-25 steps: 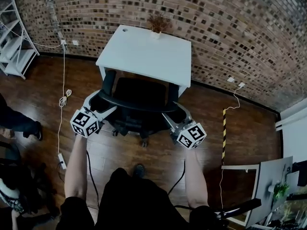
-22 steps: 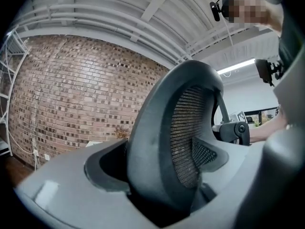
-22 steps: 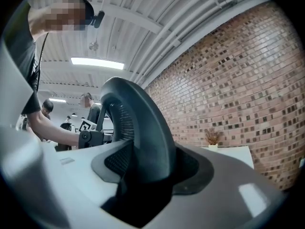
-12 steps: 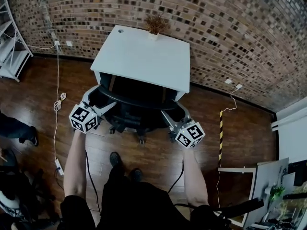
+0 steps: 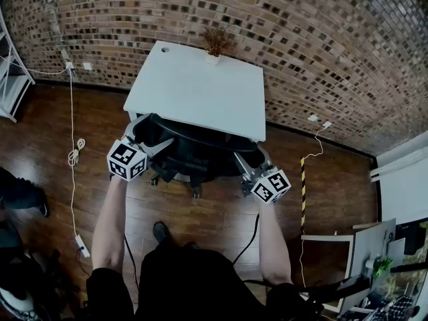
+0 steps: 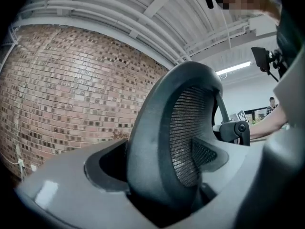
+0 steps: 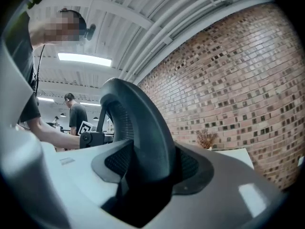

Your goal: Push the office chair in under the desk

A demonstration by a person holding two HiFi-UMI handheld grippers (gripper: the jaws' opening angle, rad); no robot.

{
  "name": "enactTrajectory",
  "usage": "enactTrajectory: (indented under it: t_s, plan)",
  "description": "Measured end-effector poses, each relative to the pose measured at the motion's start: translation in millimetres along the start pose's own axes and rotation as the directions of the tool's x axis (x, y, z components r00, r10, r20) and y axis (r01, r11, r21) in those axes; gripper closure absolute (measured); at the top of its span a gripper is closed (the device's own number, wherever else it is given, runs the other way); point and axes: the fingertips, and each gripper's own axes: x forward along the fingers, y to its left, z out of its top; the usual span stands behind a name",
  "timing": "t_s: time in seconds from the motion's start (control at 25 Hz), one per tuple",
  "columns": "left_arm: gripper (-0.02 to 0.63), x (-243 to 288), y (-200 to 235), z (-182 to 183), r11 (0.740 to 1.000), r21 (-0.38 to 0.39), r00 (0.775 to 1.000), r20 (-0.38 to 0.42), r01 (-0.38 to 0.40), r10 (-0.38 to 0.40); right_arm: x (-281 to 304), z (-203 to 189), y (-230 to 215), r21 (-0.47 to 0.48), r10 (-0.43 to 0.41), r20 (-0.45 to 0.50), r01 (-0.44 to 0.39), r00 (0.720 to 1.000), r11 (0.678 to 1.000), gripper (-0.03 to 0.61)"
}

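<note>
Brick wall (image 5: 334, 59) curves across the far side of the room, with dark wooden floor (image 5: 200, 212) below it. Against the wall stands a white desk (image 5: 200, 89), its long edges running left to right.

Most of the black office chair (image 5: 194, 154) sits beneath the desk top, which hides the seat. The chair faces the wall, its back toward the person. Its backrest (image 5: 200, 138) lies just at the desk's near edge, and the wide axis of the backrest runs left to right, parallel to that edge. Part of the wheeled base (image 5: 195, 191) shows on the floor below.

At the left end of the backrest's rim, the left gripper (image 5: 142, 134) is clamped on the frame. In its own view the grey edge and black mesh fill the space between the jaws. At the right end, the right gripper (image 5: 246, 164) grips the rim the same way, its dark pads pressed on either side of the frame. Both arms reach forward from the person toward the chair.

A metal shelf (image 5: 10, 79) stands at the far left. A white cable (image 5: 72, 152) trails over the floor, and a yellow-and-black strip (image 5: 302, 192) lies to the right. A small dried plant (image 5: 217, 44) stands at the desk's far edge.
</note>
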Motion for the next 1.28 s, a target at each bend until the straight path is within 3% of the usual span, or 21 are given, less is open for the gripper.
enactTrajectory:
  t_s: [0.44, 0.84, 1.28]
  plan:
    - [0.101, 53.1, 50.5, -43.8, 1.000, 0.004, 1.000, 0.003, -0.004, 0.004, 37.9, -36.2, -65.4, -0.030, -0.038, 0.024, 0.039, 0.999, 0.999, 0.334]
    - [0.101, 80.5, 55.8, -63.4, 0.998, 0.032, 0.998, 0.025, -0.056, 0.055, 47.2, -48.4, -107.5, -0.051, 0.018, 0.042, -0.016, 0.999, 0.999, 0.333]
    - [0.100, 120.9, 83.0, -91.8, 0.998, 0.006, 0.996, 0.060, -0.059, 0.059, 67.3, -57.4, -143.4, -0.105, 0.062, 0.055, -0.056, 0.997, 0.993, 0.341]
